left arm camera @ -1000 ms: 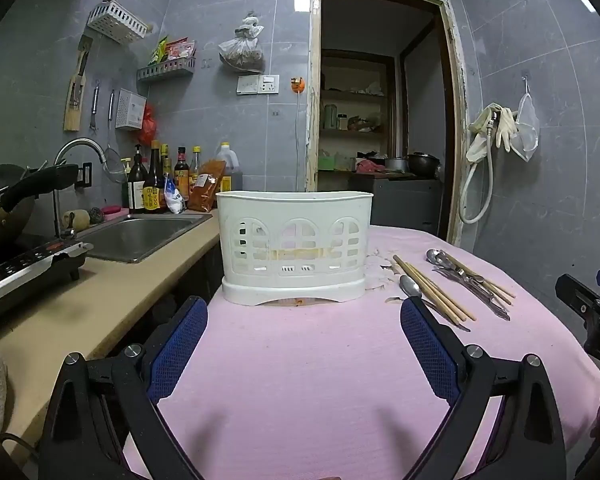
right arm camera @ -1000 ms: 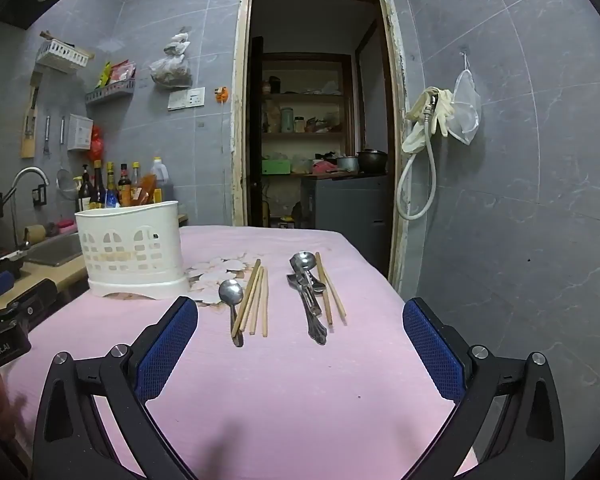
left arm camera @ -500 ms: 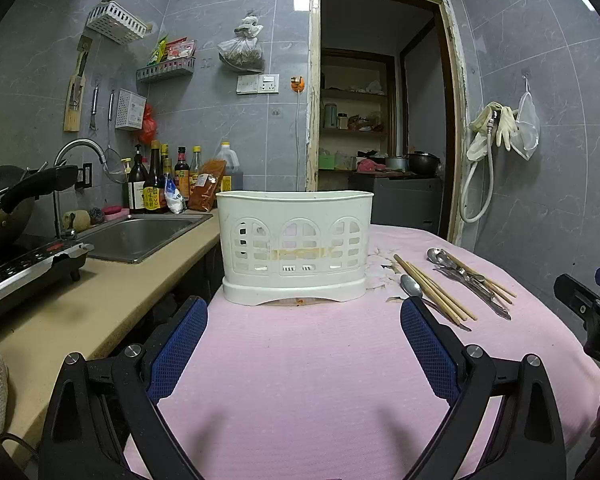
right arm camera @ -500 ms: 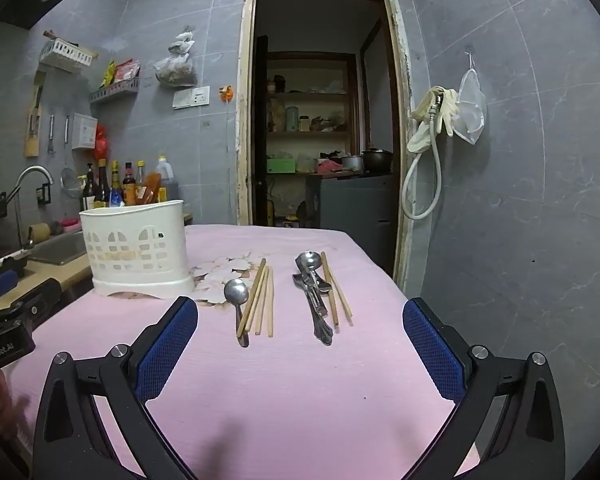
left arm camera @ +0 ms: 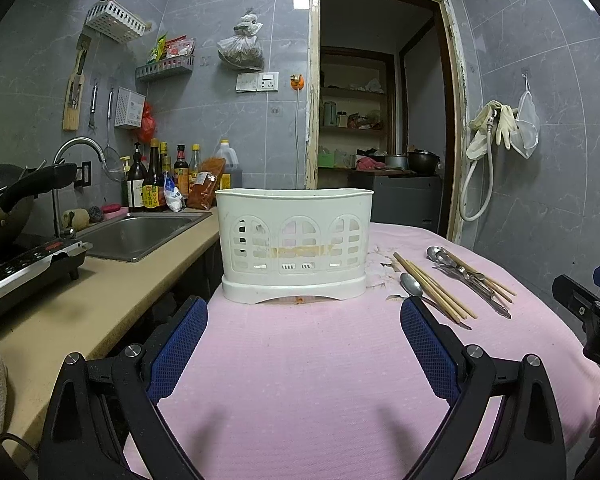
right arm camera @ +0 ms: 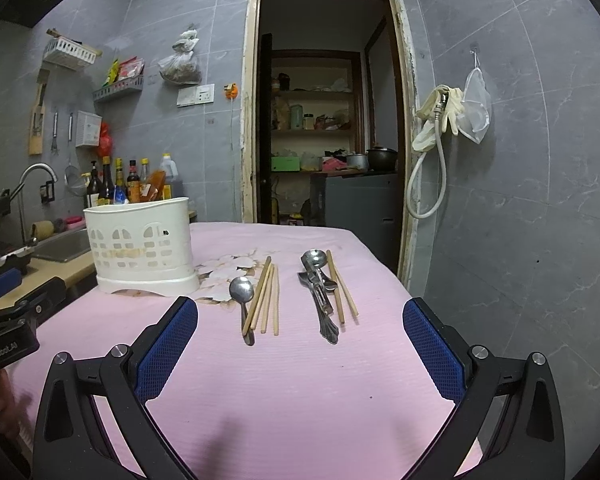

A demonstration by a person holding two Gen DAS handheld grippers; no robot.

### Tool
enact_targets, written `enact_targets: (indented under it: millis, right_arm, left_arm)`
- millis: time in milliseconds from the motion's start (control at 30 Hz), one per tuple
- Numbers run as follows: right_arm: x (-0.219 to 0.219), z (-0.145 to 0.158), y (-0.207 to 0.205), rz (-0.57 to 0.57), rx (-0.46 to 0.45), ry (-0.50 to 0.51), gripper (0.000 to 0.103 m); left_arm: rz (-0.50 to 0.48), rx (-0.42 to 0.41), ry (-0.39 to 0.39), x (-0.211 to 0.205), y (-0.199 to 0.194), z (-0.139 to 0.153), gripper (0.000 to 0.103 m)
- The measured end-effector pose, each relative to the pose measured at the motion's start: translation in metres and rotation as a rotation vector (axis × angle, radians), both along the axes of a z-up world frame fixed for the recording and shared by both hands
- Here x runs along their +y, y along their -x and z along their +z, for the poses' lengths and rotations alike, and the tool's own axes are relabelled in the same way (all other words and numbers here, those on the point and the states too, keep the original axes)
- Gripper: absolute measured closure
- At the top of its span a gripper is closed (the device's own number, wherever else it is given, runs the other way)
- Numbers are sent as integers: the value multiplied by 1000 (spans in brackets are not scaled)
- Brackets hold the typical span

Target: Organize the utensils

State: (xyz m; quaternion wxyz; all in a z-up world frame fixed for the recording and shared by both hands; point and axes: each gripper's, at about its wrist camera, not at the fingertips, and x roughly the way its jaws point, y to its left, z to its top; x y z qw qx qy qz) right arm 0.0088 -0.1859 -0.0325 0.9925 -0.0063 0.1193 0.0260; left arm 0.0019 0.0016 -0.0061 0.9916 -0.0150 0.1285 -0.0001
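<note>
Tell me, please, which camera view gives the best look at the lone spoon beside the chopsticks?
The right wrist view: the lone spoon lies whole, bowl and handle, left of the chopsticks. In the left wrist view only its bowl shows clearly; a blue finger pad hides the handle.

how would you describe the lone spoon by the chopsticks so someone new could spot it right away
Start at the white utensil holder standing on the pink tablecloth. Just to its right lies a group of wooden chopsticks, and the single spoon lies against their left side, bowl pointing toward the far wall. It lies by itself, unlike the pile of metal cutlery farther right.
</note>
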Motion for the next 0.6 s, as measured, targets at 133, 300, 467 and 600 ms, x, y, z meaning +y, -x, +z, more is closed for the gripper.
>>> enact_targets:
  millis: [133,300,467,600]
  right_arm:
    - [1,0,0,1,1,0,0]
    - [1,0,1,2,1,0,0]
    - [2,0,1,4,1,-1,0]
    - [3,-1,2,5,2,-2,0]
  left_arm:
    - [0,0,1,0,0,0,8]
    - [0,2,0,0,0,0,8]
    - [0,3,0,0,0,0,8]
    - [0,4,1,0,0,1,8]
